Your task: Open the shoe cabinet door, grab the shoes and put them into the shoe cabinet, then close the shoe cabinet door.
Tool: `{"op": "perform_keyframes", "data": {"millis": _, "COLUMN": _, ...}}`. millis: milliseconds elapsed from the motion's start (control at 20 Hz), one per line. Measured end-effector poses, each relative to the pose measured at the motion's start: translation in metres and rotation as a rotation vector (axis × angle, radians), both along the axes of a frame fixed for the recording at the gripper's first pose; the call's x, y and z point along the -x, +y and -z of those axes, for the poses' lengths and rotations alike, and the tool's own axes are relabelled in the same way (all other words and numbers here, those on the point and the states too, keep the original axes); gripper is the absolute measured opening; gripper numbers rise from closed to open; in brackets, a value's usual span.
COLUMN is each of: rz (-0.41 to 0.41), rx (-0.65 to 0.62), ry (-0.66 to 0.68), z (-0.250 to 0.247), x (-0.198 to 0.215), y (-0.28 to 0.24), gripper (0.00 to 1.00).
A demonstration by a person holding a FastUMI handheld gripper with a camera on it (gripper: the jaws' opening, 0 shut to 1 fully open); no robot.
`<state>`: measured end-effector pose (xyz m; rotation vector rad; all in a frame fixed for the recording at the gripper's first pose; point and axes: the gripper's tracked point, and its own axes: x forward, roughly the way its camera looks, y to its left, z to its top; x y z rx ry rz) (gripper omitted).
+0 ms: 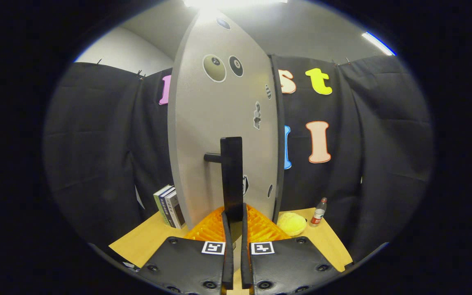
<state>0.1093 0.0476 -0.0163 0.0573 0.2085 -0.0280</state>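
On the wooden table (146,241), starting at the left, a few books (169,207) stand on end against the near edge of the cabinet door (219,135). The grey door fills the middle, seen nearly edge-on and dotted with stickers, so it looks swung partway on its hinge. Its dark upright handle (232,176) stands off the panel on a short peg, and the gripper (233,229) has the lower end of that bar right between its fingers (227,246), pressed close together with both pinching the bar as far as I can judge. Under the fingers lies an orange ribbed mat (260,227). To the right sit a fuzzy yellow shoe (291,223), the thing to be stowed, and then a small bottle (318,212) near the black cloth wall.

Whether the door is being opened or shut I can't tell from here. Either way, the pull should follow the door's arc rather than a straight line, with the pinch kept firm and square on the bar so it doesn't slide off the end. Mind the books on the swing.
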Motion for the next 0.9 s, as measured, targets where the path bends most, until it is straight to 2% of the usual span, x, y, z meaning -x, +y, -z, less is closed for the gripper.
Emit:
{"op": "perform_keyframes", "data": {"millis": 150, "rz": 0.055, "rx": -0.005, "ry": -0.013, "z": 0.000, "x": 0.002, "y": -0.017, "gripper": 0.08}}
{"op": "perform_keyframes", "data": {"millis": 350, "rz": 0.124, "rx": -0.074, "ry": -0.028, "z": 0.000, "x": 0.004, "y": -0.038, "gripper": 0.08}}
{"op": "perform_keyframes", "data": {"millis": 600, "rz": 0.122, "rx": -0.070, "ry": -0.044, "z": -0.001, "x": 0.005, "y": -0.063, "gripper": 0.02}}
{"op": "perform_keyframes", "data": {"millis": 750, "rz": 0.083, "rx": -0.103, "ry": -0.060, "z": -0.002, "x": 0.004, "y": -0.060, "gripper": 0.03}}
{"op": "perform_keyframes", "data": {"millis": 900, "rz": 0.078, "rx": -0.129, "ry": -0.069, "z": -0.001, "x": 0.003, "y": -0.065, "gripper": 0.05}}
